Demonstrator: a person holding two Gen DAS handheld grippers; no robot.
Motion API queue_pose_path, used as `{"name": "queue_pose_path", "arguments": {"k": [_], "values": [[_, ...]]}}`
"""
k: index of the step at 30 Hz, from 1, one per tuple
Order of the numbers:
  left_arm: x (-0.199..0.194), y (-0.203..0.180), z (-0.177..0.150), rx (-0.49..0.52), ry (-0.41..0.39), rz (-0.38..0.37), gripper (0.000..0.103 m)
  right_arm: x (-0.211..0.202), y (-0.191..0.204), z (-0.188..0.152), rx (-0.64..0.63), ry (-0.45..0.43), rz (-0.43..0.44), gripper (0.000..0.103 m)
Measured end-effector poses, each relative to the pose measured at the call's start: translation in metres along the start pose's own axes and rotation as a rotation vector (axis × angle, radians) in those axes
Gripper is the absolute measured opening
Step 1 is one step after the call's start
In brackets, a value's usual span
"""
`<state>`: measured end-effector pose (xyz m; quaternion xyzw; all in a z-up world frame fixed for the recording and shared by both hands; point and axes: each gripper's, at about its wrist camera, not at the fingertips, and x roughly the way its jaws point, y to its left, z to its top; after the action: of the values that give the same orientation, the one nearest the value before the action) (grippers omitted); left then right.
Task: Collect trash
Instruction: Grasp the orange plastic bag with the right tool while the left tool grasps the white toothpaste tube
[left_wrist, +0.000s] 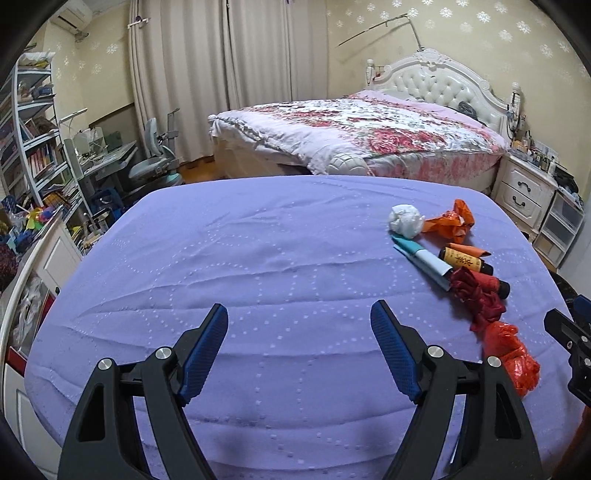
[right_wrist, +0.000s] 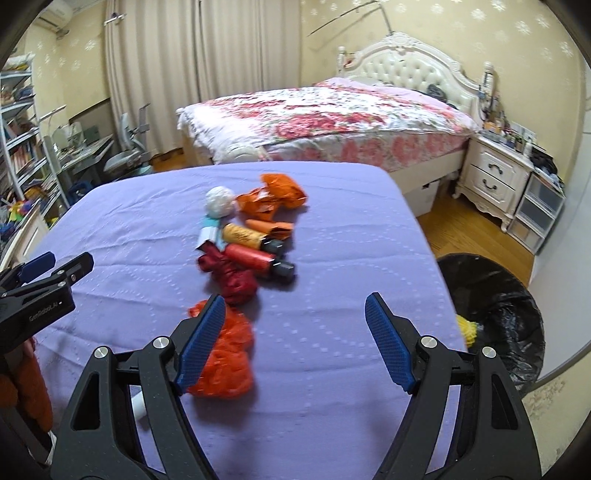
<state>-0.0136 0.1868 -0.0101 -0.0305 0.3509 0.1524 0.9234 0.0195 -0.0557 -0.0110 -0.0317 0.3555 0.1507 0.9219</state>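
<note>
Home bedroom: bed (left_wrist: 369, 133), nightstand (left_wrist: 524, 192).

One marking can be read: the word "GenRobot.AI", in small pale letters on the black body of the left tongs (right_wrist: 55, 269), seen at the left edge of the right wrist view. A yellow-labelled bottle (left_wrist: 461, 260) in the row of trash carries dark characters on its label, but they are too small and blurred to make out. Nothing else is legible.

Matt quilted cloth cover (left_wrist: 258, 258); crinkly glossy plastic bag (right_wrist: 225, 354); crumpled paper ball (left_wrist: 406, 220); glossy bin liner (right_wrist: 513, 314).
</note>
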Motion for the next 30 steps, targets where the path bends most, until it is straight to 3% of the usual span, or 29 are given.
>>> {"name": "queue_pose_path", "arguments": {"k": [8, 14, 16, 22, 30], "values": [[0.003, 0.024, -0.012, -0.036, 0.022, 0.010, 0.077, 0.009, 0.033, -0.011, -0.061, 0.057, 0.046, 0.076], [0.003, 0.018, -0.016, -0.038, 0.036, -0.015, 0.077, 0.017, 0.033, -0.021, -0.060, 0.127, 0.091, 0.057], [0.001, 0.013, -0.017, -0.030, 0.037, -0.023, 0.077, 0.016, 0.033, -0.023, -0.051, 0.137, 0.122, 0.041], [-0.009, -0.008, -0.018, 0.001, 0.034, -0.060, 0.077, 0.003, 0.029, -0.026, -0.060, 0.114, 0.094, 0.038], [-0.026, -0.049, -0.029, 0.083, 0.037, -0.133, 0.077, -0.018, -0.008, -0.039, 0.004, 0.091, 0.032, 0.038]]}}
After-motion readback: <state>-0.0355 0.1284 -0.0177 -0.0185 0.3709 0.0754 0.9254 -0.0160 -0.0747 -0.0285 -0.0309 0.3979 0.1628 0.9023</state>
